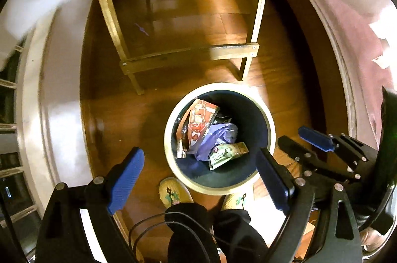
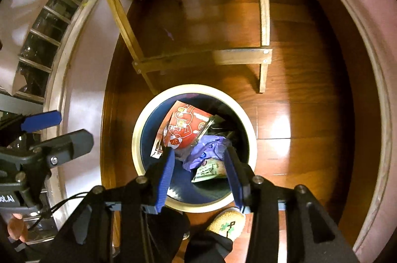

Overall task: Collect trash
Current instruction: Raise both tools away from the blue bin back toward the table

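Blue-padded left tongs (image 1: 198,184) and right tongs (image 2: 201,176) point down, apart, empty, over bin (image 1: 271,129).

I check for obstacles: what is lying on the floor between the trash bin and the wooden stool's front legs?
Nothing: bare wooden floor separates trash bin and wooden stool, seen in both wrist views.
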